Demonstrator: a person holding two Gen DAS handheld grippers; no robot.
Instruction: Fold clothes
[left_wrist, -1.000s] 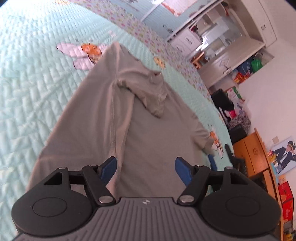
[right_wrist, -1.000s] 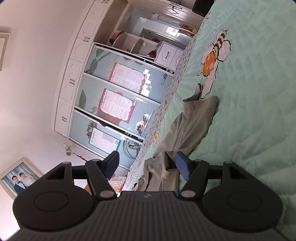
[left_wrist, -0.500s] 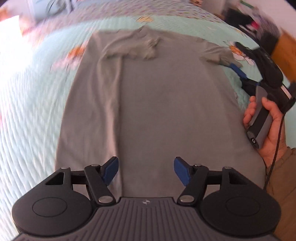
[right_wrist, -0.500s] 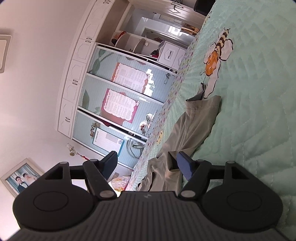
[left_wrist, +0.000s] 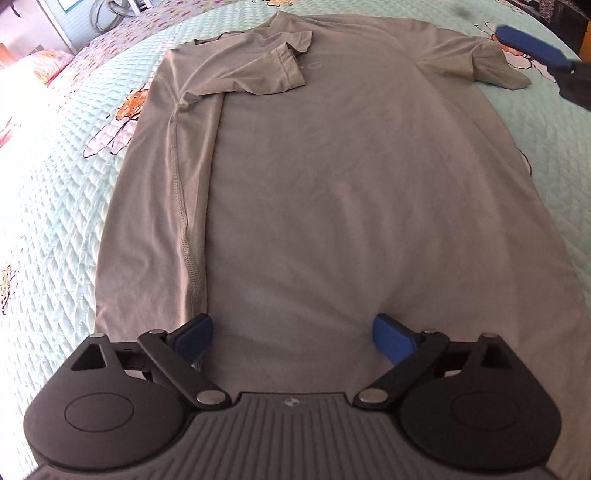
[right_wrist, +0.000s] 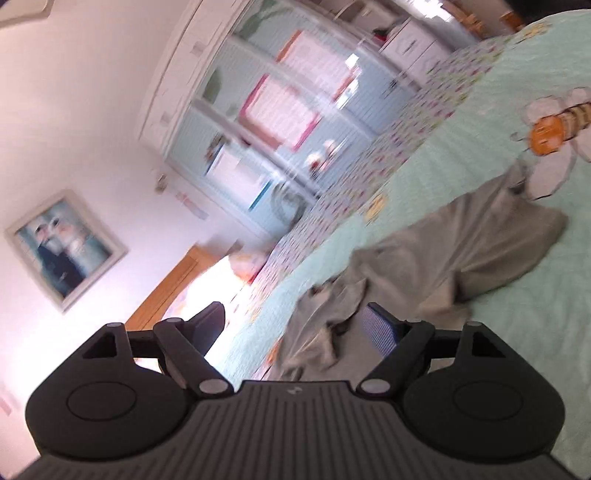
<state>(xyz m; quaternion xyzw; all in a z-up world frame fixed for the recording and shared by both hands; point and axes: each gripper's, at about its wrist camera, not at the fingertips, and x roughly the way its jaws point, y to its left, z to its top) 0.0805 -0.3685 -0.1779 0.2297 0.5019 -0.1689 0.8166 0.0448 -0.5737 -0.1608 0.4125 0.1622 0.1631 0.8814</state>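
Observation:
A grey-green T-shirt (left_wrist: 332, 177) lies flat on the bed, collar at the far end. Its left side and left sleeve (left_wrist: 258, 74) are folded over onto the body. Its right sleeve (left_wrist: 491, 66) lies spread out. My left gripper (left_wrist: 291, 334) is open and empty, just above the shirt's hem. My right gripper (right_wrist: 295, 325) is open and empty; it is tilted, low beside the right sleeve (right_wrist: 480, 254). One blue fingertip (left_wrist: 532, 51) of it shows in the left wrist view, next to that sleeve.
The bed has a mint quilted cover (left_wrist: 48, 206) with bee prints (right_wrist: 554, 129). A pale blue wardrobe (right_wrist: 280, 122) stands beyond the bed. A framed photo (right_wrist: 62, 247) hangs on the wall, and a wooden headboard (right_wrist: 166, 295) is at the side.
My left gripper has swung from the shirt's side to its hem and come closer. My right gripper has turned and moved by the right sleeve. Both stay open.

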